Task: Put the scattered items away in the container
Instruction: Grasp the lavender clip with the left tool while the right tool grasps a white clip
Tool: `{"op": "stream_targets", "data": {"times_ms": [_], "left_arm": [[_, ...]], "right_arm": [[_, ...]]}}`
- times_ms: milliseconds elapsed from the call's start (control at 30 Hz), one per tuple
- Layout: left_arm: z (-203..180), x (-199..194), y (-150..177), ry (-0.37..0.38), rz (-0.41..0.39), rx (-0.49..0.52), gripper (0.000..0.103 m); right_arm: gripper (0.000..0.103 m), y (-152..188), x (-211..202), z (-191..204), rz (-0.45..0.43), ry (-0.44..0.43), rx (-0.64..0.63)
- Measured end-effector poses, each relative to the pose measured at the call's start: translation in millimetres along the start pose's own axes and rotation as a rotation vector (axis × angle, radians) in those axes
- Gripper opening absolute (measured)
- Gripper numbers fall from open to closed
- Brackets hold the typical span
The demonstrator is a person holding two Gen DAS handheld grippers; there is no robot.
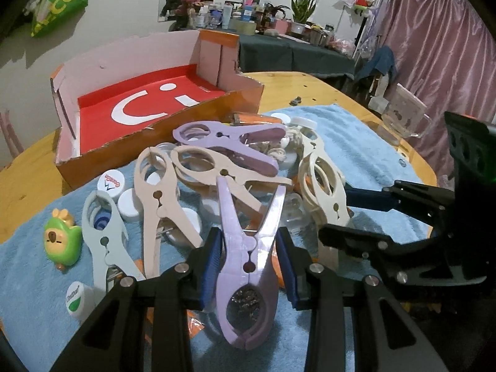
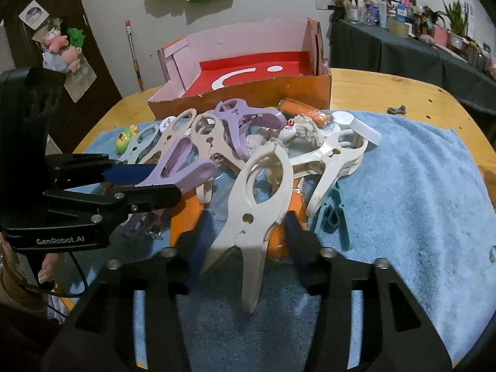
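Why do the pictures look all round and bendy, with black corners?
Both wrist cameras use fisheye lenses. Left wrist view: the table's edge curves and the corners go black, while the purple clip between the left gripper's fingers looks huge and a little glossy. Right wrist view: same bending, dim indoor light, and the cream clip looms large.

The right gripper straddles a cream peg lying on the blue towel; its pads stand just off the peg's sides. To the left, the left gripper grips a lilac peg. More pegs are heaped behind, in front of the empty orange box on the wooden table.
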State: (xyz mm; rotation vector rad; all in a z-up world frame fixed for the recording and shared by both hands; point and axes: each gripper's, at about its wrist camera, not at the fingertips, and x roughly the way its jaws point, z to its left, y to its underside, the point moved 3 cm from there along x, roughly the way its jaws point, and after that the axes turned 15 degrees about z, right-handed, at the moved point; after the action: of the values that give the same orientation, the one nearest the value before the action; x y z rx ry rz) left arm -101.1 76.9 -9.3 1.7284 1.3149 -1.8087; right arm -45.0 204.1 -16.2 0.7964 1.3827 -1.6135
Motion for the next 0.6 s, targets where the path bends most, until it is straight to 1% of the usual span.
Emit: {"op": "stream_targets", "data": {"times_ms": [100, 200, 300, 533, 600], "left_arm": [[0.1, 0.3, 1.4, 0.002, 0.005, -0.011, 0.038], [1.3, -0.6, 2.8, 0.008, 0.007, -0.027, 0.038], [0.5, -2.2, 5.0, 0.005, 0.001, -0.031, 0.038], [3.5, -6.6, 8.7, 0.015, -0.009, -0.050, 0.038], [5.1, -7.3, 9.4, 0.020, -0.012, -0.061, 0.038]], "right_arm": [[0.055, 1.7, -0.8, 3.7, -0.010, 0.036, -0.011], [0.054, 3.1, 0.5, 6.5, -0.005, 0.045, -0.020], [0.043, 4.1, 5.8, 9.1, 0.009, 0.069, -0.029], [0.041, 3.4, 5.8, 8.2, -0.006, 0.070, -0.012], [0.035, 3.0, 5.1, 8.0, -0.007, 0.054, -0.006]]}}
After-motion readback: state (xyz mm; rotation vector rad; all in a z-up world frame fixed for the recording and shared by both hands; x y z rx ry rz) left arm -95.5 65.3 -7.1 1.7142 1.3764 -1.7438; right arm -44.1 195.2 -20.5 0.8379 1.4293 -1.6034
